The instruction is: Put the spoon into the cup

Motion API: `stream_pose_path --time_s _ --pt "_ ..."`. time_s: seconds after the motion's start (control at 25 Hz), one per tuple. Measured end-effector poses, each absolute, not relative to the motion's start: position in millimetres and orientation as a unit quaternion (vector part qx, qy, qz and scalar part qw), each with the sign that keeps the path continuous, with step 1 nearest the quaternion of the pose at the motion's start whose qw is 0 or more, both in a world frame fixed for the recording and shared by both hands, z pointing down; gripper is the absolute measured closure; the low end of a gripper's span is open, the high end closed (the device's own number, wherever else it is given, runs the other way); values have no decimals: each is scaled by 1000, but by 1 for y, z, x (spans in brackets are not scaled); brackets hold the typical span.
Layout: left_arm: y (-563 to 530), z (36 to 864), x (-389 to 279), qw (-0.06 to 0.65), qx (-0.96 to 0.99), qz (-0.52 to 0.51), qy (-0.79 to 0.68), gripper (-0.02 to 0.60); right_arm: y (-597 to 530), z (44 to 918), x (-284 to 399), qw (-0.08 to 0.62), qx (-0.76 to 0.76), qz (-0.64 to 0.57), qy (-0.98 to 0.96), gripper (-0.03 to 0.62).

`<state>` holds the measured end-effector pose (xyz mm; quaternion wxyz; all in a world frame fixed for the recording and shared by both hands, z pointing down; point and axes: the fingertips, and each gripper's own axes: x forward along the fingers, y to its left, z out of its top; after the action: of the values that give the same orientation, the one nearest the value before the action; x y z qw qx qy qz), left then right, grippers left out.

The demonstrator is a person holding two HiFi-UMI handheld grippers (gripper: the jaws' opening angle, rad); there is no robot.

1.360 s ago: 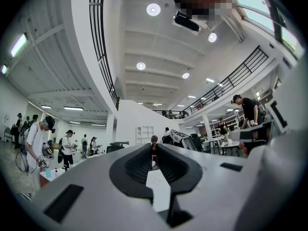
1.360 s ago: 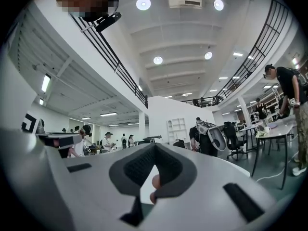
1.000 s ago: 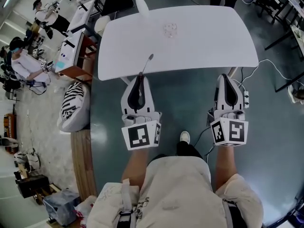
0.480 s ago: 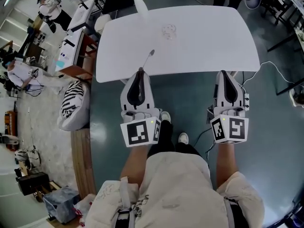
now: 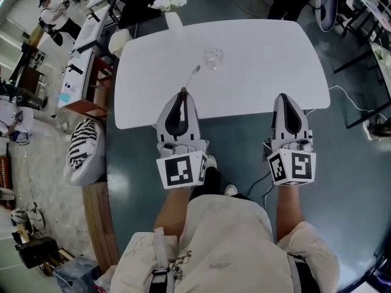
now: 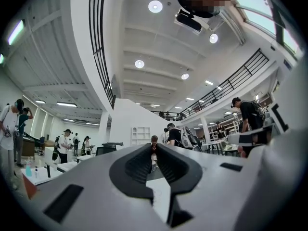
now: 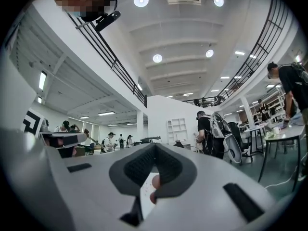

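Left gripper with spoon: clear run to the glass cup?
Probably yes. The left gripper holds the spoon pointing toward the glass cup, with only bare white table between; the flower vase stands aside.

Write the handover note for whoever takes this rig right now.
Left gripper: jaws shut on the spoon by its handle, with the bowl pointing toward the cup.
Right gripper: jaws shut, empty, at the near edge of the table.
Cup: upright on the table, just beyond the spoon's bowl.
Done: spoon gripped.
Left: carry the spoon over the cup and release it inside.
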<state>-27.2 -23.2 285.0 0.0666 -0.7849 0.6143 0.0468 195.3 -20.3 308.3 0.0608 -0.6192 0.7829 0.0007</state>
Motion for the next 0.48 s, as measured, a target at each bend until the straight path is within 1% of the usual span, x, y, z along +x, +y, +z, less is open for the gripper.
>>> stream_pose_path --time_s 0.48 --pt "-144 302 -90 40 -796 50 602 549 -130 309 131 27 -634 15 773 606"
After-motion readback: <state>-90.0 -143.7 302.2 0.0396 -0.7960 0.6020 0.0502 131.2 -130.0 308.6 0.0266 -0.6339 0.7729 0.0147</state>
